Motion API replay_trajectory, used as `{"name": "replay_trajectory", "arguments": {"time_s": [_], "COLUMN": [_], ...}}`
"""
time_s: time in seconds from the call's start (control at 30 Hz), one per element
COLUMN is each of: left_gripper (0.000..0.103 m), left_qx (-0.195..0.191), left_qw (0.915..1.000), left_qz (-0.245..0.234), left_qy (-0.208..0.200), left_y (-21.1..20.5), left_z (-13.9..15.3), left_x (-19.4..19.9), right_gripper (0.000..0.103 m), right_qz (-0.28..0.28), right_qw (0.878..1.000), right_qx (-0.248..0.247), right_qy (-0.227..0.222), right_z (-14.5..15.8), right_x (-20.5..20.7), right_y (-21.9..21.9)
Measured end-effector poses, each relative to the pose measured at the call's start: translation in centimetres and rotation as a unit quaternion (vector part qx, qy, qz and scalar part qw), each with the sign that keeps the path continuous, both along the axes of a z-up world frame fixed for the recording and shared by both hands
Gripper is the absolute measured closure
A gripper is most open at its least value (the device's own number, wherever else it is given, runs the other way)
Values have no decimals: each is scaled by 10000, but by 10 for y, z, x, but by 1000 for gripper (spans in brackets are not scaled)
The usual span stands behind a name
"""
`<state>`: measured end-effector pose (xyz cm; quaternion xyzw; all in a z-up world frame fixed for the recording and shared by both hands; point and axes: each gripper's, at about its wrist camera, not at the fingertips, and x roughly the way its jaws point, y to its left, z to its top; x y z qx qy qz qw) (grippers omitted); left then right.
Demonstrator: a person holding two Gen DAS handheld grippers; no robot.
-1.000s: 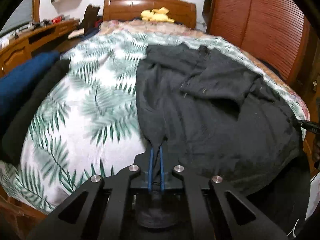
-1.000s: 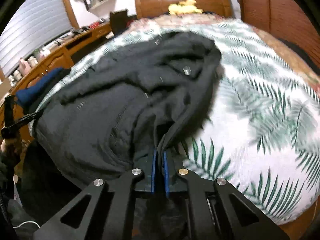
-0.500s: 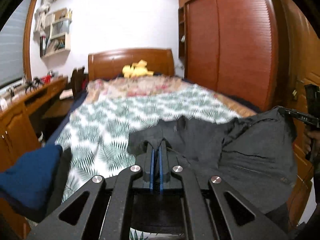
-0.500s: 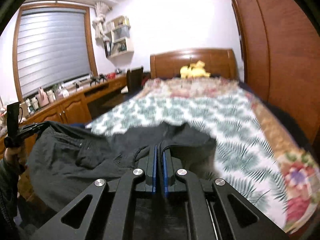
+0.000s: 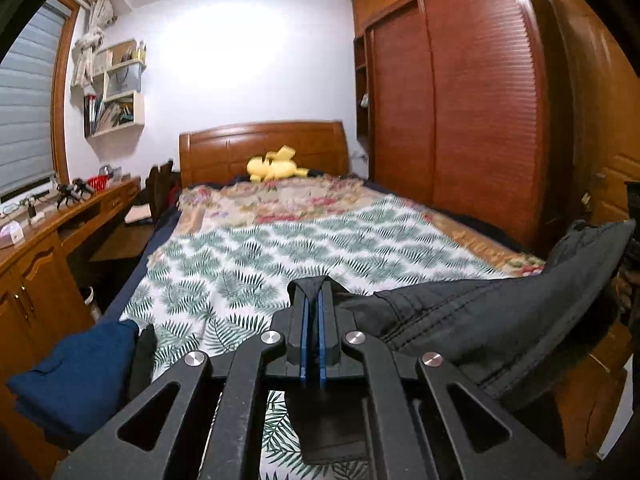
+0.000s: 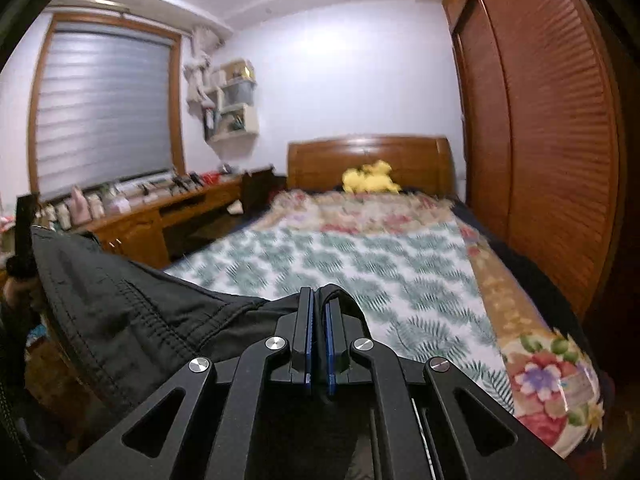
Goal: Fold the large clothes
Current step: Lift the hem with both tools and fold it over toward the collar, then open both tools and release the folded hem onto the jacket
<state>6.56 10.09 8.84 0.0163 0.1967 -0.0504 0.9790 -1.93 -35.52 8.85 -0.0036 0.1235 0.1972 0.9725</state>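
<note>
A large black garment (image 5: 492, 320) with stitched seams hangs lifted off the bed, stretched taut between both grippers. My left gripper (image 5: 311, 294) is shut on one end of its edge, the cloth looping over the fingertips. My right gripper (image 6: 318, 300) is shut on the other end of the black garment (image 6: 132, 312). In the left wrist view the cloth runs off to the right, where the right gripper (image 5: 632, 216) pokes in at the frame edge. In the right wrist view it runs left to the left gripper (image 6: 24, 232). The garment's lower part is hidden below the grippers.
The bed (image 5: 304, 248) with a palm-leaf cover and floral blanket lies ahead, a yellow plush (image 5: 274, 168) at the wooden headboard. Folded blue and black clothes (image 5: 80, 372) lie at the bed's near left. A desk (image 5: 60, 224) runs along the left, a wooden wardrobe (image 5: 460, 112) along the right.
Both grippers rose and tilted up, lifting the black garment off the bed, where it lay spread. It now hangs stretched between them above the bed's near end.
</note>
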Motion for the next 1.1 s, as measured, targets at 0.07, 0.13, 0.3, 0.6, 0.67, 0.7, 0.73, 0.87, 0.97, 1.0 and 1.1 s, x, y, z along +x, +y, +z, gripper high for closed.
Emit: {"name": "replay_trajectory", "arguments": {"time_s": [0.07,0.13,0.3,0.6,0.67,0.7,0.73,0.87,0.97,1.0,1.1], "left_gripper": [99,99,99,98,95,92,89,54,27,27,27], "left_qx": [20,91,99,51,142,190,282,320,241,221,166], "left_qw": [9998,9993,9983,9920,9908,9907,9908,9927,9939,9943,9934], "left_qz": [55,67,89,164,171,176,206,167,75,61,28], "left_qy": [215,364,565,1250,1334,1332,1310,1149,1072,1043,1136], "left_y": [2,0,-6,-11,-12,-13,-14,-13,-12,-12,-13], "left_z": [-16,-27,-39,-94,-104,-106,-109,-113,-118,-122,-138], "left_x": [31,58,115,159,157,155,151,134,117,109,95], "right_gripper": [98,98,98,96,94,89,83,48,46,46,46], "right_qz": [-144,-220,-339,-588,-609,-626,-678,-901,-883,-827,-514], "right_qw": [9995,9983,9943,9824,9809,9801,9790,9758,9772,9778,9795], "right_qx": [-107,-230,-558,-992,-1052,-1092,-1151,-1356,-1369,-1371,-1394], "right_qy": [253,482,844,1470,1516,1534,1540,1462,1361,1353,1362], "right_z": [-14,-21,-25,-39,-45,-47,-48,-60,-60,-61,-68], "right_x": [27,65,149,215,221,222,219,221,203,197,181], "right_y": [6,12,38,76,83,86,86,80,80,81,91]}}
